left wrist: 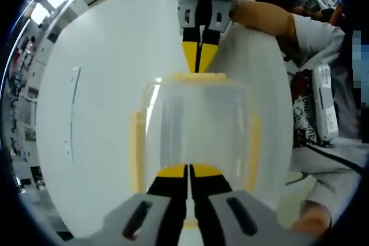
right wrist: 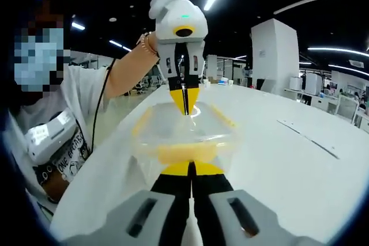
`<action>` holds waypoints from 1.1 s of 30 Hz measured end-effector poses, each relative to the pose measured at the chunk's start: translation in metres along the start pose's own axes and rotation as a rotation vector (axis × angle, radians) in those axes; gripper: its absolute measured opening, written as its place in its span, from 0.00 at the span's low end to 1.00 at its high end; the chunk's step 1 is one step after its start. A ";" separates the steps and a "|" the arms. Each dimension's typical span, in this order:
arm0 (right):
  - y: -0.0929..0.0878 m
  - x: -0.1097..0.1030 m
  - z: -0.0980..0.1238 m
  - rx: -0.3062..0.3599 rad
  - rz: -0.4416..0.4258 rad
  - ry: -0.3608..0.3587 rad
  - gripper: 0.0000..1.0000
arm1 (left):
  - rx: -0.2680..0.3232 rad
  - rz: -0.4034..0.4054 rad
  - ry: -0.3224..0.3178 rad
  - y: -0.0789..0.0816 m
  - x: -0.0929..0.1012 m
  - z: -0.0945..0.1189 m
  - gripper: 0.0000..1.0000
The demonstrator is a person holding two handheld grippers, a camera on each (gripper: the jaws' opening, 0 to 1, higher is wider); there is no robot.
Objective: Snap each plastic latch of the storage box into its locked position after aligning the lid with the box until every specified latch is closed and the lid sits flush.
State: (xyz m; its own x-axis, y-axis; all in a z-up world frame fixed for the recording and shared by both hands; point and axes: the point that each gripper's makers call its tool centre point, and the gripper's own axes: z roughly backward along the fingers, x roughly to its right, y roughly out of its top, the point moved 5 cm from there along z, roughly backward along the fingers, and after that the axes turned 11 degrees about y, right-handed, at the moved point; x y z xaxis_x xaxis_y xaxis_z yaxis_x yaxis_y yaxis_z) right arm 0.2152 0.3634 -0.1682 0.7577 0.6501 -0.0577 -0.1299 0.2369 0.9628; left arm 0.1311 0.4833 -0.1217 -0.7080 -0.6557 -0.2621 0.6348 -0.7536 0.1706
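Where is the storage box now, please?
The storage box sits on the white table, between the shut left tool and right tool.

The person's shirt (right wrist: pixel 63 162) reads "ONE BRAND", partly hidden.

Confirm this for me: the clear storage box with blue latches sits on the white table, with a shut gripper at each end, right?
Not quite: the latches are yellow, not blue, as the left gripper view shows. The rest holds: the clear storage box sits on the white table, a shut gripper at each end.
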 end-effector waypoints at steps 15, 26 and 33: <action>0.001 0.001 0.000 0.012 -0.016 0.003 0.00 | 0.014 0.026 -0.004 0.001 -0.002 0.000 0.00; -0.007 0.003 -0.012 -0.117 0.038 -0.044 0.00 | 0.014 0.020 0.002 0.003 -0.002 0.002 0.00; -0.007 0.006 -0.009 -0.077 -0.011 -0.047 0.00 | 0.042 0.044 -0.018 0.001 -0.007 0.003 0.00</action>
State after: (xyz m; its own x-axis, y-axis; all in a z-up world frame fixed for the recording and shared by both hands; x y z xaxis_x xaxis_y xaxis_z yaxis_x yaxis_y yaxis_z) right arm 0.2148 0.3725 -0.1775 0.7881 0.6131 -0.0546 -0.1683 0.2999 0.9390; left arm 0.1352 0.4871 -0.1167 -0.6854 -0.6887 -0.2365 0.6521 -0.7251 0.2215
